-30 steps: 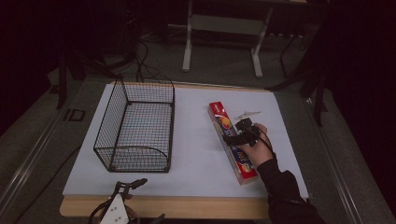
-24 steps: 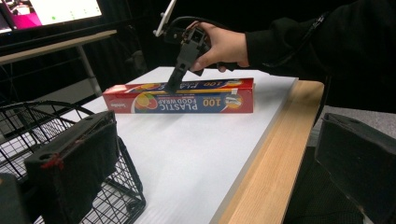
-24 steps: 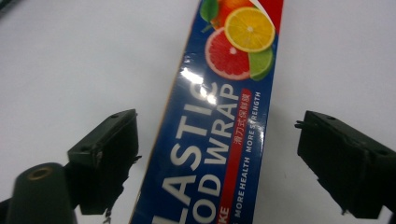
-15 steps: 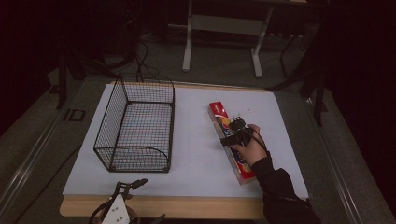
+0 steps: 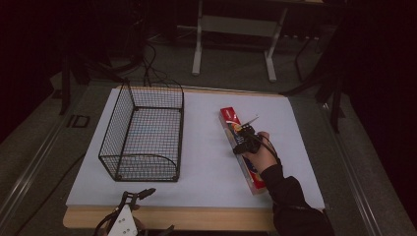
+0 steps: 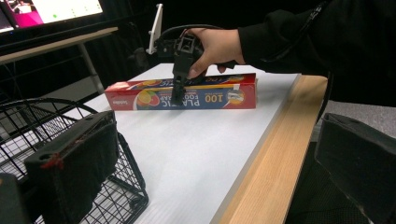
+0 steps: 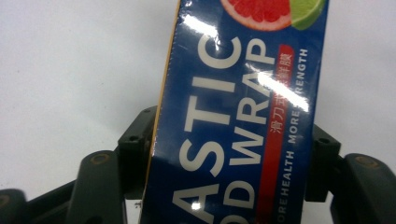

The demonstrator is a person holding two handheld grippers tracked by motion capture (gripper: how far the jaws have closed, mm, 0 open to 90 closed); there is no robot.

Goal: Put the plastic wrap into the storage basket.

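A long red and blue plastic wrap box [image 5: 253, 178] lies on the white tabletop [image 5: 206, 162], right of centre. My right gripper [image 5: 243, 142] comes down on its middle from above. Its jaws have just been closing and now press on both long sides of the box [image 7: 233, 93], with one finger [image 7: 135, 140] on each side. The left gripper view shows the same box [image 6: 219, 97] with the right gripper [image 6: 177, 95] clamped over it. My left gripper [image 5: 130, 216] rests at the table's front edge, its jaws wide apart and nothing between them [image 6: 215, 158].
A black wire basket [image 5: 115, 132] stands on the left half of the table, close to the left gripper [image 6: 126, 186]. A wooden strip [image 6: 271, 154] edges the table's front. Beyond the table are white stand legs [image 5: 199, 44] and floor cables [image 5: 147, 59].
The right hand shifted a little left and down onto the box. Its jaws went from wide apart to closed on the box's sides. The left gripper stayed still.
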